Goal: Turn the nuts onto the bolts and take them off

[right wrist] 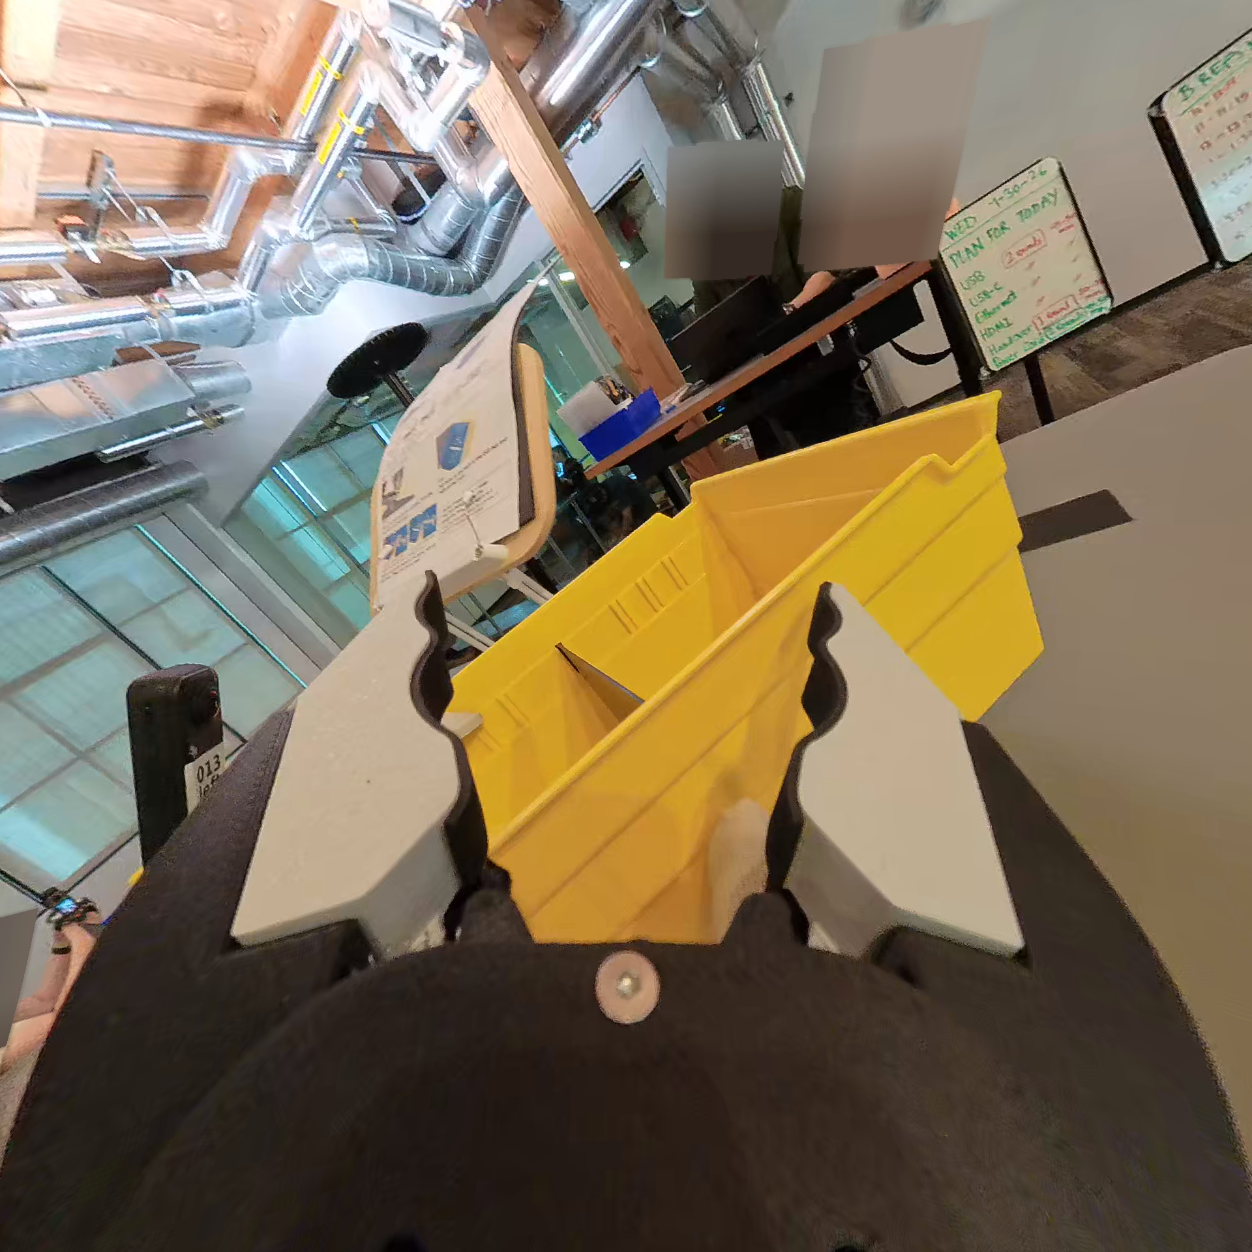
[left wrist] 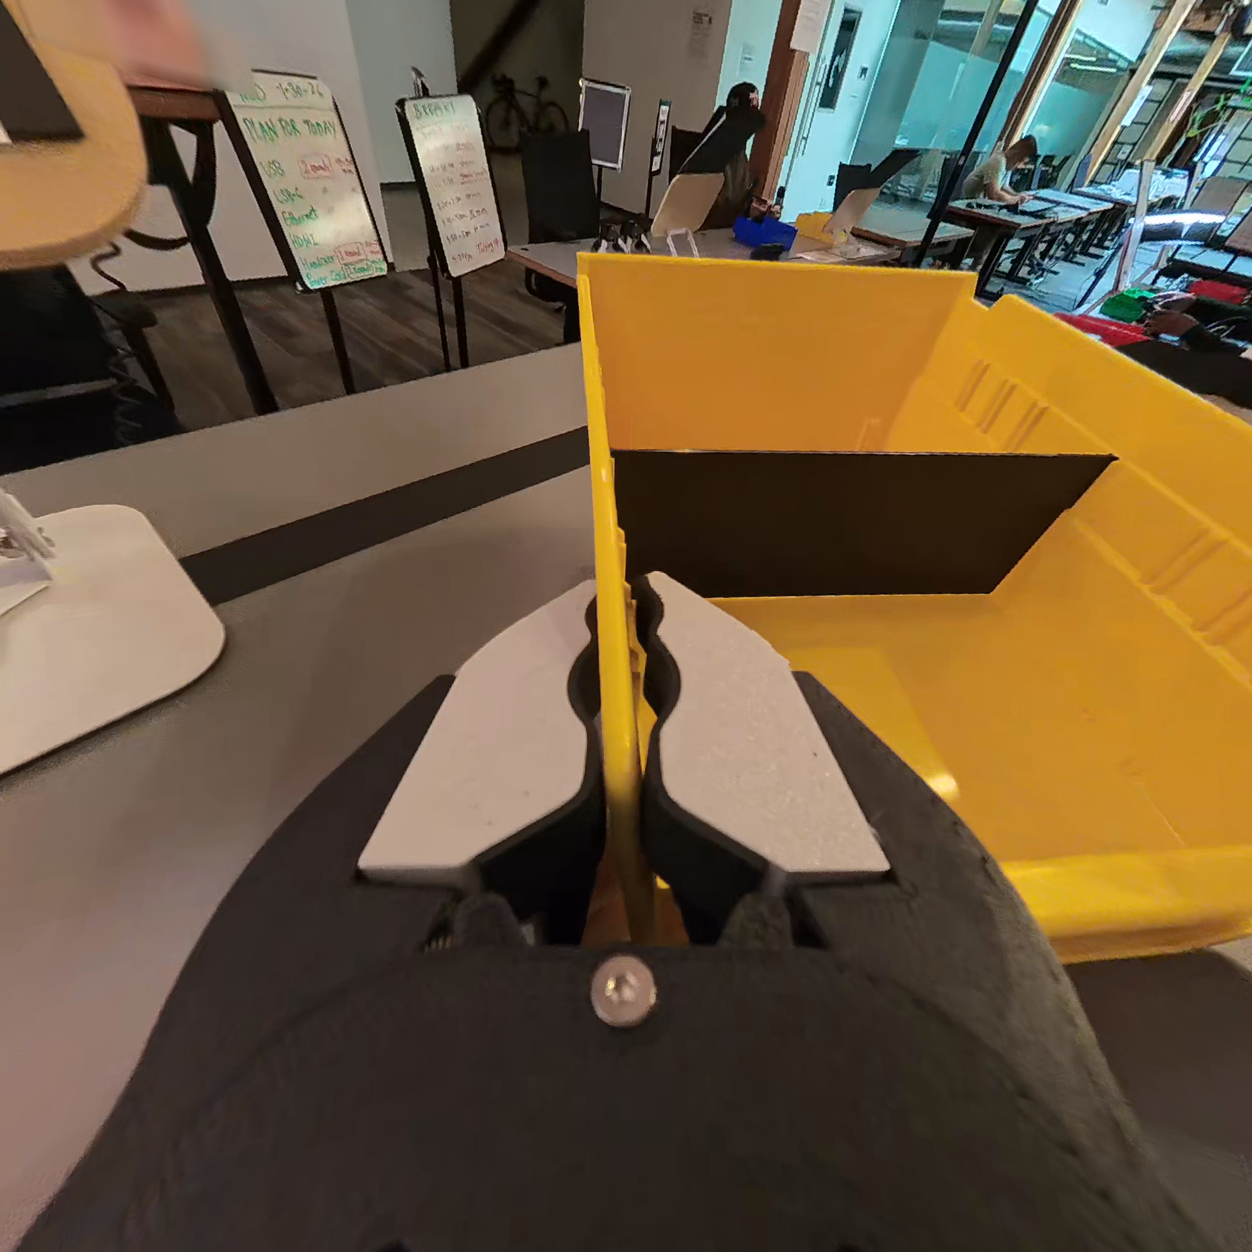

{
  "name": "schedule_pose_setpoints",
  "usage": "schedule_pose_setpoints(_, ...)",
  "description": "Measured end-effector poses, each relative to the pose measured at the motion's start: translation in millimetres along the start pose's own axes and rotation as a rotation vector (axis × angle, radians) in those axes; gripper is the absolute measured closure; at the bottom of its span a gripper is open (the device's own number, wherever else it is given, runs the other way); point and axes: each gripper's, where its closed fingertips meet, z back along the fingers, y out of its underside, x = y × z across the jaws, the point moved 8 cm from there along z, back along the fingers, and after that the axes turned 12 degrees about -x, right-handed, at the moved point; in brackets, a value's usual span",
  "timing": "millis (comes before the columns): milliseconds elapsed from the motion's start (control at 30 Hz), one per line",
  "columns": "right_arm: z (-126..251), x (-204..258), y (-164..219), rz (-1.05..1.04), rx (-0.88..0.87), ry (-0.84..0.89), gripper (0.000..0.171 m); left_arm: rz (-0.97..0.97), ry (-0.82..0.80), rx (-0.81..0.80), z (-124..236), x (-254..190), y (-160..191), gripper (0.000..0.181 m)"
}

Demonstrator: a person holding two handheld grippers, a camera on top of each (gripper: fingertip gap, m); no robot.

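A yellow plastic bin (left wrist: 881,711) stands on the grey table, with a black divider (left wrist: 847,522) across its inside. The part of the bin that shows holds nothing; no nuts or bolts are in view. My left gripper (left wrist: 620,589) is shut on the bin's left side wall, one finger outside and one inside. In the right wrist view the bin (right wrist: 948,576) and its divider (right wrist: 596,677) appear tilted. My right gripper (right wrist: 630,588) is open, and the bin's near wall and rim lie between its fingers without a grip.
A white flat base (left wrist: 101,630) lies on the grey table (left wrist: 339,677) to the left of the bin. A dark stripe (left wrist: 379,515) crosses the table behind it. A wooden board with paper sheets (right wrist: 461,488) stands beyond the bin. Whiteboards (left wrist: 305,183) and desks stand farther back. The gap from one gripper's tips to the other's is roughly 20 cm.
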Motion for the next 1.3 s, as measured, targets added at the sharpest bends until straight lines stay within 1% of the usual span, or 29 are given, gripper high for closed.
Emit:
schedule_pose_setpoints(200,-4,-26,17,0.033,0.071,0.046,0.062,0.027,0.031,0.053,-18,-5,17,0.163)
schedule_pose_setpoints(300,-7,-34,19,0.049,0.077,0.048,0.068,0.017,0.040,0.051,-18,-7,21,0.158)
schedule_pose_setpoints(500,-22,-53,14,0.118,0.141,0.055,0.068,0.134,0.147,0.090,-19,-26,26,0.126)
schedule_pose_setpoints(667,-35,-70,7,0.174,0.197,0.063,0.070,0.247,0.217,0.090,-22,-38,24,0.115)
schedule_pose_setpoints(800,-42,-78,3,0.253,0.238,0.082,0.075,0.352,0.234,0.087,-30,-44,22,0.114)
schedule_pose_setpoints(900,-49,-88,-1,0.297,0.266,0.097,0.076,0.385,0.225,0.086,-40,-54,22,0.108)
schedule_pose_setpoints(1000,-58,-102,-8,0.324,0.317,0.085,0.076,0.423,0.198,0.071,-54,-62,23,0.110)
schedule_pose_setpoints(1067,-65,-115,-14,0.319,0.341,0.069,0.076,0.441,0.187,0.063,-64,-68,23,0.108)
schedule_pose_setpoints(1167,-77,-131,-20,0.325,0.367,0.039,0.078,0.430,0.176,0.047,-77,-77,24,0.102)
schedule_pose_setpoints(1267,-83,-142,-25,0.317,0.382,0.025,0.077,0.453,0.193,0.045,-82,-80,22,0.097)
schedule_pose_setpoints(1300,-83,-145,-30,0.342,0.386,0.054,0.076,0.453,0.193,0.041,-81,-79,18,0.087)
